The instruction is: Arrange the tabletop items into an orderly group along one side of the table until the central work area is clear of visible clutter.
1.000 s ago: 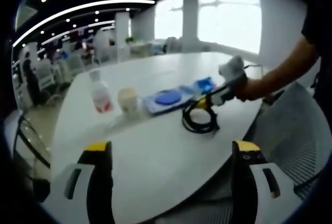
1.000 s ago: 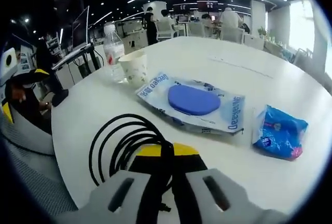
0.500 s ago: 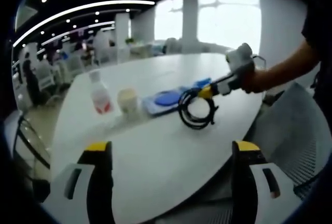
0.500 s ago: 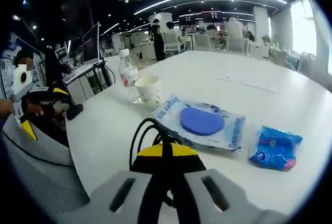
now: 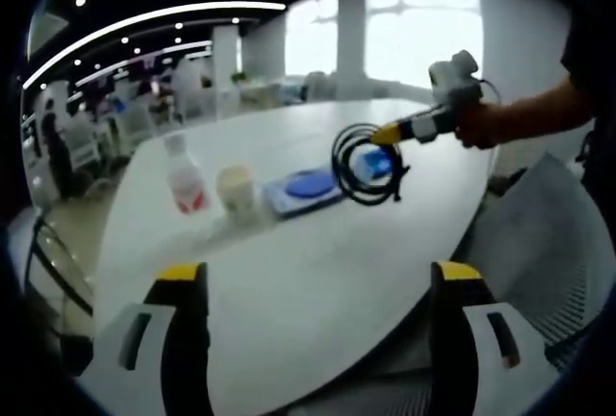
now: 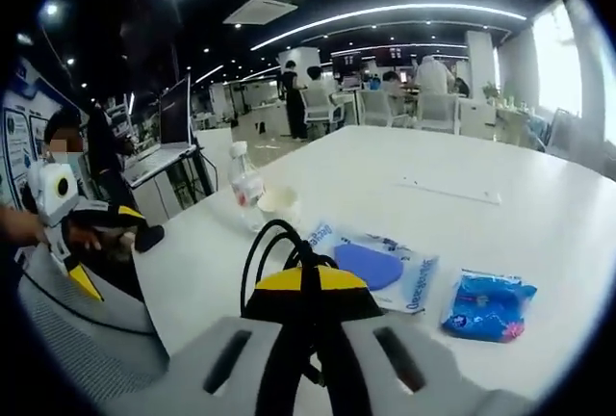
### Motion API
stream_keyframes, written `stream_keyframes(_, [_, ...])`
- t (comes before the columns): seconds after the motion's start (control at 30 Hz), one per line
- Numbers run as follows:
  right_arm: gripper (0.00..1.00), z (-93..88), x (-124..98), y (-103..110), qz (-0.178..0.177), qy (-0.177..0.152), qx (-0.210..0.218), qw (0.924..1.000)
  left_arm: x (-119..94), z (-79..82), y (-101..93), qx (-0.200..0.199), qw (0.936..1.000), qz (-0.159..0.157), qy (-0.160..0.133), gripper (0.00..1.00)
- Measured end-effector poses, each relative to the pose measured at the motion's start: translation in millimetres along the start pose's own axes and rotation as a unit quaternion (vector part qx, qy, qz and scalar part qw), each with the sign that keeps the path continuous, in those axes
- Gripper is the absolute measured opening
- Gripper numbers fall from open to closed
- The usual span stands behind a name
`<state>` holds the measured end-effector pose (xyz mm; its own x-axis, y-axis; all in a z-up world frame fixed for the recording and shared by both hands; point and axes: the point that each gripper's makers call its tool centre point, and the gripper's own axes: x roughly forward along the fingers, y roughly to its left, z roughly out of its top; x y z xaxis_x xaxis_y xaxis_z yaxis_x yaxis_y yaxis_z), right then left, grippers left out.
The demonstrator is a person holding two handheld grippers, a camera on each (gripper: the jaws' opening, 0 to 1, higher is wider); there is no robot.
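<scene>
Two fingers of the right gripper (image 6: 310, 286) pinch the black cable coil (image 5: 364, 164), which hangs clear above the desk (image 5: 289, 272); best lowered slowly beside the wipes pack (image 6: 375, 264), blue packet (image 6: 486, 302), cup (image 5: 236, 188) and bottle (image 5: 185, 175). Left gripper (image 5: 313, 286) waits nearest with fingers spread, and its view alone shows the coil dangling whole.

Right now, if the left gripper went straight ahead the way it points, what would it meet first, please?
Probably the bare white table: the left gripper points over it, open and empty. Farther along lie the paper cup and the wipes pack, though depth is unclear.
</scene>
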<state>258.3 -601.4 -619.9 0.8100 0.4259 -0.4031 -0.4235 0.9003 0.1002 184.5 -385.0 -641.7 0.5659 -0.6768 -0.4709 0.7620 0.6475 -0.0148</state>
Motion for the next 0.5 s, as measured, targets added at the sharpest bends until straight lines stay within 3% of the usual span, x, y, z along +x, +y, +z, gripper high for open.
stream_keyframes(0.27, [0.00,15.4,-10.5,-10.0,-0.010,-0.007,-0.007,0.9999,0.9,0.6,-0.6,0.002,1.0000,-0.001,-0.001,0.93])
stream_keyframes(0.5, [0.00,13.3,-18.6,-19.4,-0.021,-0.001,-0.007,0.9998,0.8,1.6,0.3,0.001,1.0000,0.001,-0.004,0.93])
